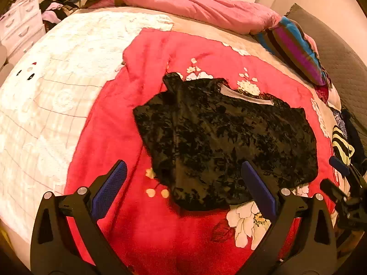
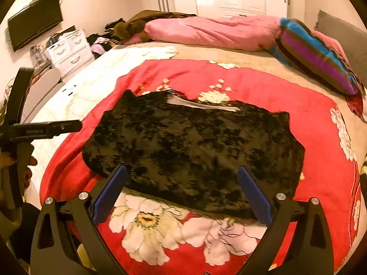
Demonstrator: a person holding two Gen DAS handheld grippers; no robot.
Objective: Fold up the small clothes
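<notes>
A small black patterned garment (image 1: 220, 135) lies spread flat on a red floral blanket (image 1: 142, 105), a pale inner neckline showing at its far edge. My left gripper (image 1: 183, 174) is open and empty, held above the garment's near left edge. In the right wrist view the garment (image 2: 190, 149) fills the middle of the blanket (image 2: 321, 137). My right gripper (image 2: 182, 178) is open and empty, just above the garment's near hem. The left gripper's body (image 2: 41, 129) shows at the left of the right wrist view.
A pink duvet (image 1: 195, 6) and a striped pillow (image 1: 296, 50) lie along the far side of the bed. A white cover (image 1: 57, 80) lies to the left. More clothes (image 1: 344, 146) are piled at the right edge. White drawers (image 2: 68, 50) stand beyond the bed.
</notes>
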